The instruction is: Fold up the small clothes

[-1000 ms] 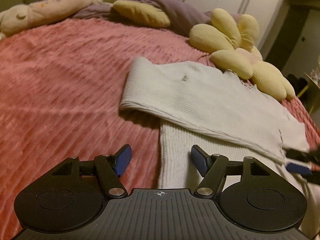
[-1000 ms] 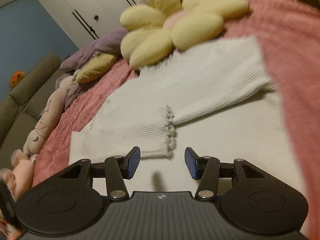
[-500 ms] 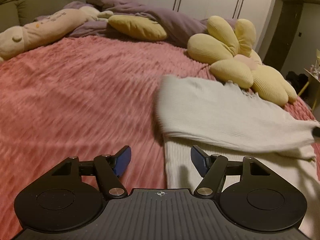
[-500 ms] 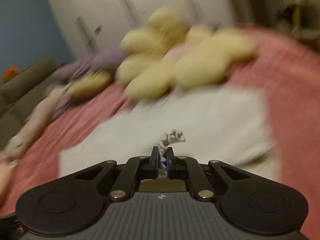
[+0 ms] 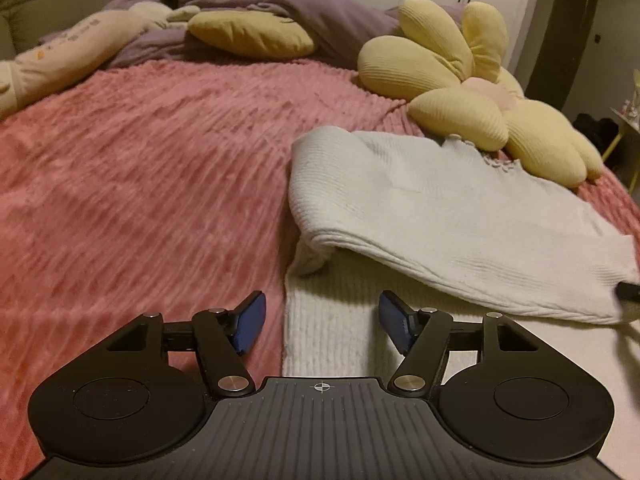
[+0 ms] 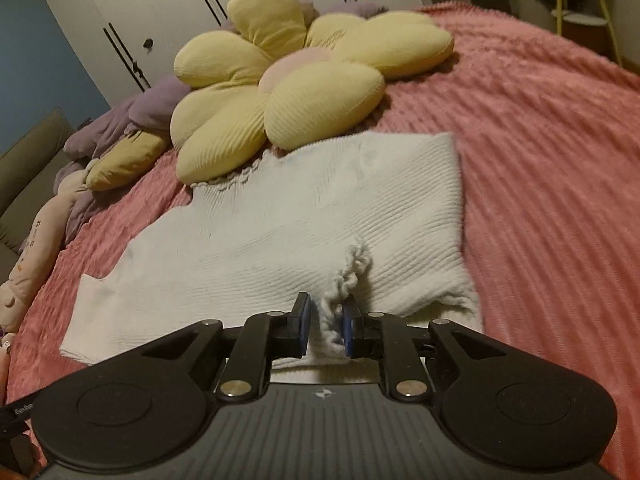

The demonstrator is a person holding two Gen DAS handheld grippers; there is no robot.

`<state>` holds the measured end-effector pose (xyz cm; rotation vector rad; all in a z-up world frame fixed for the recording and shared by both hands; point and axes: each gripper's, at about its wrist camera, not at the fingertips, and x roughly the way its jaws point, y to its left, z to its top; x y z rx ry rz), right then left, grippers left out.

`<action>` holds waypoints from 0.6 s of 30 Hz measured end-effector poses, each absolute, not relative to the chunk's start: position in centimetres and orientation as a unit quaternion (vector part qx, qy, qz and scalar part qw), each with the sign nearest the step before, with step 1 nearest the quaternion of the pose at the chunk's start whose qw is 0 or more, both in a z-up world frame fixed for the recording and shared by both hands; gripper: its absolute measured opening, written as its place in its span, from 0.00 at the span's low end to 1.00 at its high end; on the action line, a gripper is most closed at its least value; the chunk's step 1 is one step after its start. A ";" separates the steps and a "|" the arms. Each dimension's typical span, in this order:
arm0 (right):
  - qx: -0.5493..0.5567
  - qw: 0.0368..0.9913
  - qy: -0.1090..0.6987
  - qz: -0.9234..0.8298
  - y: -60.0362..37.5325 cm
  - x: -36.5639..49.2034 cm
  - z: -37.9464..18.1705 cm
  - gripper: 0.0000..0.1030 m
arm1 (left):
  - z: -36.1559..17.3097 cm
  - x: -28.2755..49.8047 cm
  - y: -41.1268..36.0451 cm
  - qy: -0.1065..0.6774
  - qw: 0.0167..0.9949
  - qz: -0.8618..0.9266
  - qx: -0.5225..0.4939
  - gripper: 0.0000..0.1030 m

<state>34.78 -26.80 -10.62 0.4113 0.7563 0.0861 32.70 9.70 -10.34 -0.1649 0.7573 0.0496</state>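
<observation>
My two grippers, one spread, one pinching.
My left gripper hangs with its blue pads wide apart, gripping nothing; my right gripper has its pads drawn close, pinching a frilly cuff.

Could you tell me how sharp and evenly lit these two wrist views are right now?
Left wrist view: dim warm light, pink bedspread smeared at left, white sweater fairly sharp. Right wrist view: same dim light, fisheye bends the wardrobe, and the ruffled cuff is slightly soft.
</observation>
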 end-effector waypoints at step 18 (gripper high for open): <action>0.026 0.952 0.301 -0.040 -27.8 34.8 -10.6 0.06 | -11.0 35.5 10.0 0.377 0.919 0.079 -0.079 0.75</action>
